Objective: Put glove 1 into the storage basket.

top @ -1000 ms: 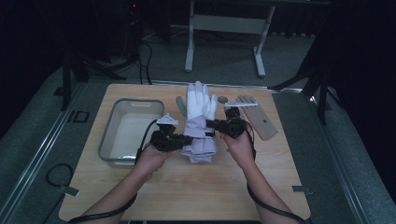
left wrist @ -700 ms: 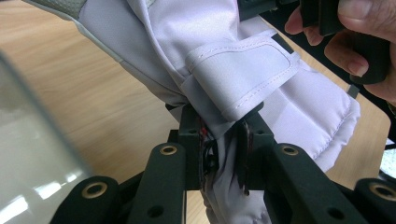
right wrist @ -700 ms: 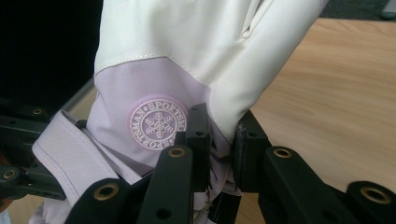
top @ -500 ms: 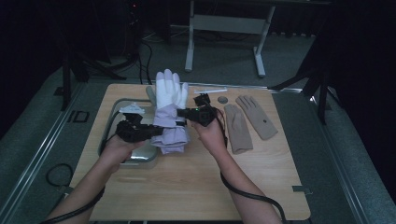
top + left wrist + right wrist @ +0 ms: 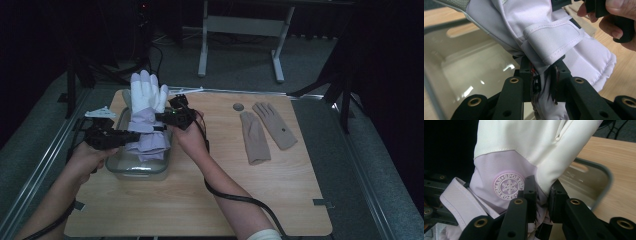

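Gloves first: a white and lilac ski glove (image 5: 145,117) hangs in the left-centre of the high view, held up over a clear plastic tray (image 5: 145,169) that sits on the wooden table (image 5: 220,195). Left gripper (image 5: 125,137) comes in from the left of the frame, clamped on the lilac cuff. In the left gripper view its jaws pinch the fabric just under the cuff's strap tab (image 5: 554,40), and the cuff's padded hem falls to the lower right. Right gripper (image 5: 161,120) bites the glove from the other side, a little higher in the frame. In the right gripper view its jaws squeeze the glove where white palm meets lilac cuff, right beside a round snowflake badge (image 5: 508,186). White fingers (image 5: 145,90) point to the top of the high view, up over the tray's far end. Tray rim (image 5: 606,182) shows at the right of the right gripper view, below the glove. Over on the right half of the table lie two beige gloves (image 5: 265,131), flat, side by side, well apart from the tray. A small round grey disc (image 5: 238,106) sits just above them.
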A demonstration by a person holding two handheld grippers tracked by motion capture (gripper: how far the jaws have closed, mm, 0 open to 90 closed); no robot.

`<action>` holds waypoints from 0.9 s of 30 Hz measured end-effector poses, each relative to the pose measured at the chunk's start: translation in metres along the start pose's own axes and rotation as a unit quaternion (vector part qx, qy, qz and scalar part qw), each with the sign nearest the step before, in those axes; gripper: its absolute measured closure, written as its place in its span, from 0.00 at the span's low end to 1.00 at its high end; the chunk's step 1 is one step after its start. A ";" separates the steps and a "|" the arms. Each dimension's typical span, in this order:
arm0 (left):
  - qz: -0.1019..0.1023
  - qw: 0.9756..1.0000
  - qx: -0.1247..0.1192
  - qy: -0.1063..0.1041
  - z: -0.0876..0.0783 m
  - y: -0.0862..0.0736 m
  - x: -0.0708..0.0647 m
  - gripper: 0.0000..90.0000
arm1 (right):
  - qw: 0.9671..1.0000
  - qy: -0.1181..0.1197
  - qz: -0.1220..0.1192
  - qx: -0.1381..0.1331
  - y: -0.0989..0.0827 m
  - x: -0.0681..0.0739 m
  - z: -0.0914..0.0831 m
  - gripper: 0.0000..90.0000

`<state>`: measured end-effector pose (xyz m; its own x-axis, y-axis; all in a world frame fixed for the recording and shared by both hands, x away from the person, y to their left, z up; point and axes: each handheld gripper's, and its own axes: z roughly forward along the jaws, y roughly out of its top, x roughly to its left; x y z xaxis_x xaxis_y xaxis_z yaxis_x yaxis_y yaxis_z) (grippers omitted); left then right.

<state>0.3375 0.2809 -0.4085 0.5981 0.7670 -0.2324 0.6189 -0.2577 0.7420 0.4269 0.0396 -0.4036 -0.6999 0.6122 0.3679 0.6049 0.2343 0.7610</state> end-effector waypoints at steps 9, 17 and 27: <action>-0.036 0.998 0.056 -0.005 0.024 -0.032 0.026 0.83 | 0.999 -0.013 0.013 0.051 -0.029 -0.005 0.049 0.88; -0.033 0.994 0.106 -0.003 0.044 -0.045 0.024 0.77 | 0.995 -0.025 0.028 0.096 -0.052 -0.014 0.066 0.88; -0.012 0.991 0.126 0.040 0.051 -0.049 0.013 0.51 | 0.989 -0.034 0.022 0.140 -0.056 -0.016 0.076 0.86</action>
<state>0.3405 0.2736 -0.4801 0.5458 0.8161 -0.1897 0.7459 -0.3702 0.5536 0.4328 0.0737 -0.4930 -0.6496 0.6731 0.3534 0.7219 0.4005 0.5643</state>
